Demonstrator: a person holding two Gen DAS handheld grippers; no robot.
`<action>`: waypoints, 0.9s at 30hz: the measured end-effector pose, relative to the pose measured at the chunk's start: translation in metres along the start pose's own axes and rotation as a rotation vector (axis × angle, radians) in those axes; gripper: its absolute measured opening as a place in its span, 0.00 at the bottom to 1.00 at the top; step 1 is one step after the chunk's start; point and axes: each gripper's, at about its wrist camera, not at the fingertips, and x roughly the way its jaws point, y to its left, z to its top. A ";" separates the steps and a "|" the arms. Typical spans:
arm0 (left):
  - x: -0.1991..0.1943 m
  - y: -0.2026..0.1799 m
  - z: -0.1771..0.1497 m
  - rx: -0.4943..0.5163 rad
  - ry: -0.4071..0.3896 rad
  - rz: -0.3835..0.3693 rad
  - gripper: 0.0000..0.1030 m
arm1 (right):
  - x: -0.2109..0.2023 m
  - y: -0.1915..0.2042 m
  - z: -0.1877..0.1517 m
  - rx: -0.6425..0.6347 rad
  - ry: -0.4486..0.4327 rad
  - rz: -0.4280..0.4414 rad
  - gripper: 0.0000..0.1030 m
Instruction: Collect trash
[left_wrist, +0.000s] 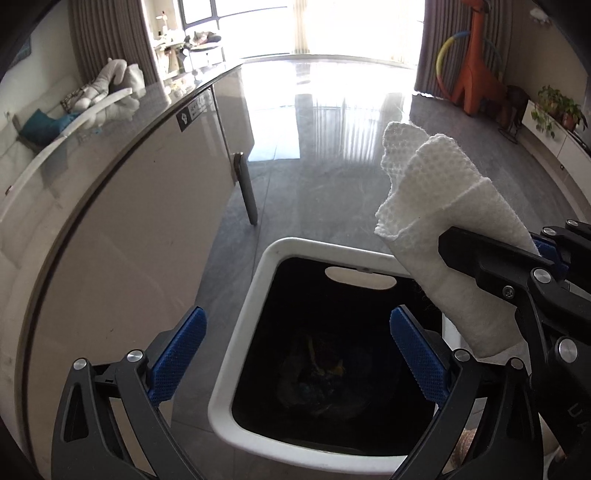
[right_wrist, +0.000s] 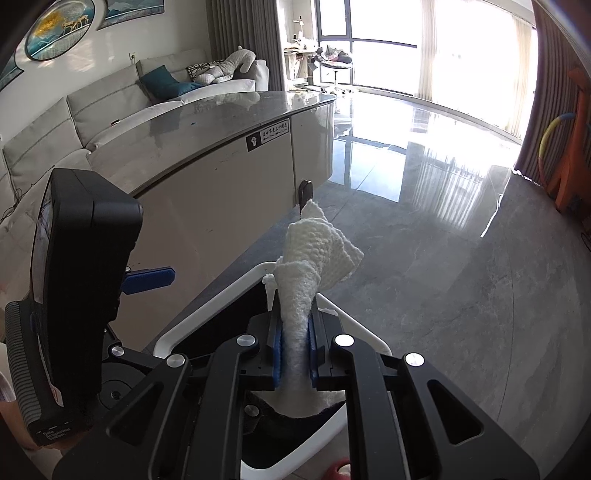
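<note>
A white-rimmed trash bin (left_wrist: 236, 350) with a dark inside stands on the floor, and some dim coloured trash (left_wrist: 325, 365) lies at its bottom. My left gripper (left_wrist: 297, 321) hangs over the bin's opening, open, with nothing between its blue pads (left_wrist: 177, 358). My right gripper (right_wrist: 295, 325) is shut on a rolled white paper towel (right_wrist: 314, 236) that sticks up past the fingers. In the left wrist view the paper towel (left_wrist: 424, 177) and the right gripper (left_wrist: 498, 266) hover above the bin's right rim. The right wrist view shows the bin rim (right_wrist: 207, 314) below the towel.
A curved table (left_wrist: 129, 221) with cream sides and a grey glossy top stands close on the bin's left, with a dark leg (left_wrist: 247, 188). Polished grey floor (left_wrist: 332, 147) stretches ahead. An orange giraffe toy (left_wrist: 476, 74) stands far right, and a grey sofa (right_wrist: 74, 122) lies behind the table.
</note>
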 end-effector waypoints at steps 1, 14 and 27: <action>-0.002 0.002 0.000 -0.003 -0.002 0.008 0.95 | 0.000 0.001 0.000 -0.002 0.000 0.001 0.12; -0.052 0.099 -0.002 -0.313 -0.074 0.216 0.95 | 0.023 0.023 -0.006 -0.081 0.069 0.032 0.12; -0.063 0.117 -0.004 -0.396 -0.118 0.189 0.95 | 0.044 0.033 -0.012 -0.114 0.124 -0.049 0.95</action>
